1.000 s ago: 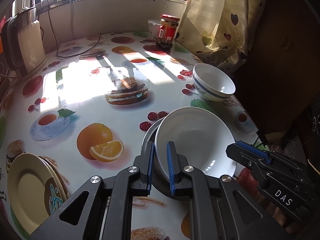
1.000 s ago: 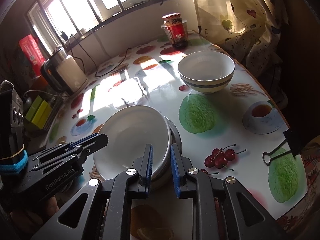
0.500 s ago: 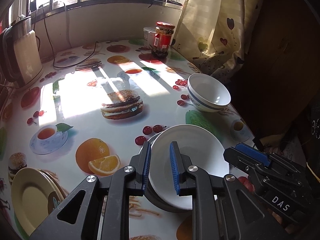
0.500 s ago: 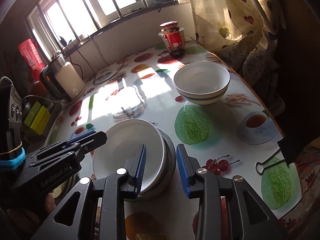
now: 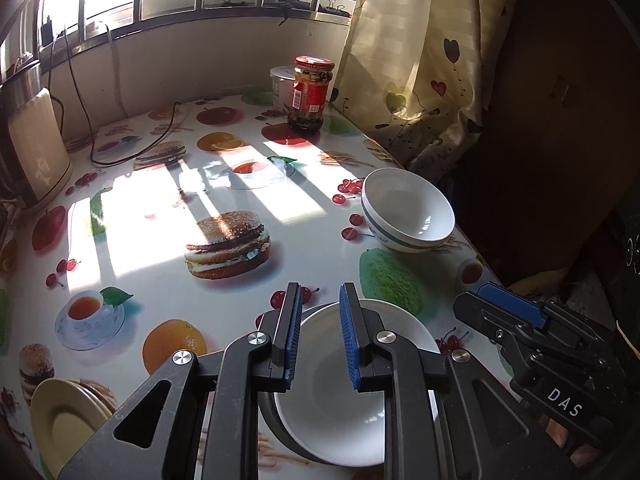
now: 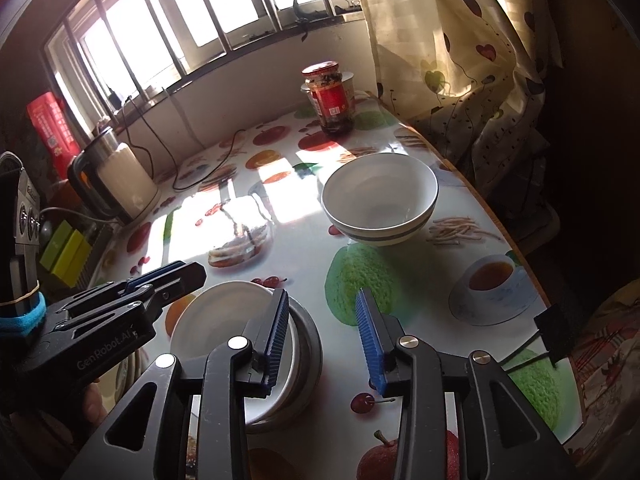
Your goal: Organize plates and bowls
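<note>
Right gripper (image 6: pixel 324 340) spread wide, holding nothing; striped bowl (image 6: pixel 380 200) sits straight ahead w/ clear tabletop between. Left gripper (image 5: pixel 318 338) narrow, empty, farther off.

You're looking at two white bowls: one with a blue band (image 5: pixel 408 210) standing alone, one plain white (image 5: pixel 344 384) nested in a single grey metal dish (image 6: pixel 308 344). You're seeing yellow plates (image 5: pixel 64 420) stacking at the table edge, at least two, exact number unclear. One red-lidded jar (image 5: pixel 310 94) is sitting with one white tub (image 5: pixel 282 88) behind it. One kettle (image 6: pixel 116 180) is standing by the window. You're holding two grippers, left (image 5: pixel 318 340) and right (image 6: pixel 324 344).
</note>
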